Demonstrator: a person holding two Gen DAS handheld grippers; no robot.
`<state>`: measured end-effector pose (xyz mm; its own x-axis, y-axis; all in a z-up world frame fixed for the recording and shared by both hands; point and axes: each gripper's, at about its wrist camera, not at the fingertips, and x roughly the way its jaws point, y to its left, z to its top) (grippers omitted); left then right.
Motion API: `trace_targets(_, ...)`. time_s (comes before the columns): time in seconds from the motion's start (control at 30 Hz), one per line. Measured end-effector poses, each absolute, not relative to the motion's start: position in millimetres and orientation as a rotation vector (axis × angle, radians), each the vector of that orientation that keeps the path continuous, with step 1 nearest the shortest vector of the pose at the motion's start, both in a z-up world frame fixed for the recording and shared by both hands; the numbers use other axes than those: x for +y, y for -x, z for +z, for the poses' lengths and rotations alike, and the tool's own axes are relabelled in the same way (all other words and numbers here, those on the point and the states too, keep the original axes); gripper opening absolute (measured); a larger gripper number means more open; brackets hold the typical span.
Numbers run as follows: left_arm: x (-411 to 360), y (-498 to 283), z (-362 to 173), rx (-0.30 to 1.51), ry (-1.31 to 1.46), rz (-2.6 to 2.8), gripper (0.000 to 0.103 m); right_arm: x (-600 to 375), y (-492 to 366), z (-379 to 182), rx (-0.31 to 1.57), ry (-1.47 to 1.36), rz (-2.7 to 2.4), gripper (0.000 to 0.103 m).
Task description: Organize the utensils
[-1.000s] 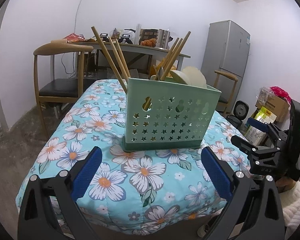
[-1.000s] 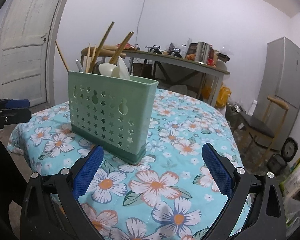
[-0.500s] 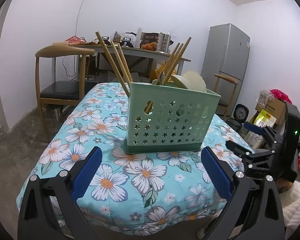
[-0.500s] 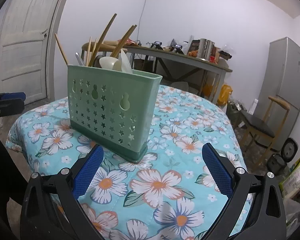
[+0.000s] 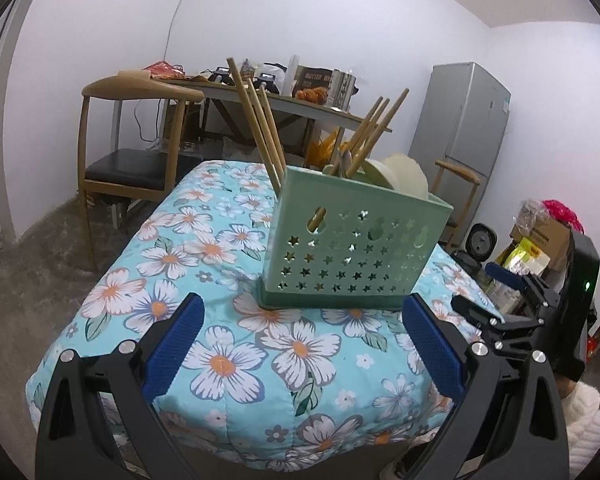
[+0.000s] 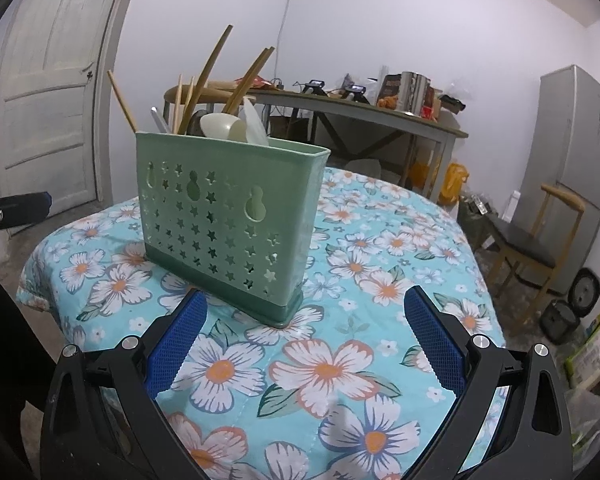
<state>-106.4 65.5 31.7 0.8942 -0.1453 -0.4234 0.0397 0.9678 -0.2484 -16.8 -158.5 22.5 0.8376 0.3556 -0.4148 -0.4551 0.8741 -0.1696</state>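
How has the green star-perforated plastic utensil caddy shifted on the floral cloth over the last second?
Cannot tell. The green star-perforated plastic utensil caddy sits on the same flowers of the floral cloth; only the cameras' viewpoint changes, with the caddy drifting right of the wooden chair.

A green holder [image 5: 352, 248] with little star holes stands upright in the middle of the frame on the flowery blue cloth [image 5: 228, 364], and long wooden chopsticks [image 5: 260, 128] lean out of its top, next to pale spoons [image 6: 224, 126] poking up inside it.
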Motion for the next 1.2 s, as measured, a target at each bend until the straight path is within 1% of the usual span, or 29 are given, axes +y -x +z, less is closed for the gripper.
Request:
trace_targets(0.77, 70.8, 99.5, 27.2, 0.48, 0.271, -0.092, 0.097, -160.9, 15.0, 22.9, 0.41, 0.21, 0.463, 0.095)
trace_targets(1.2, 67.6, 98.7, 27.2, 0.48, 0.266, -0.092, 0.097, -157.3, 17.2, 20.9, 0.418, 0.231, 0.473, 0.095)
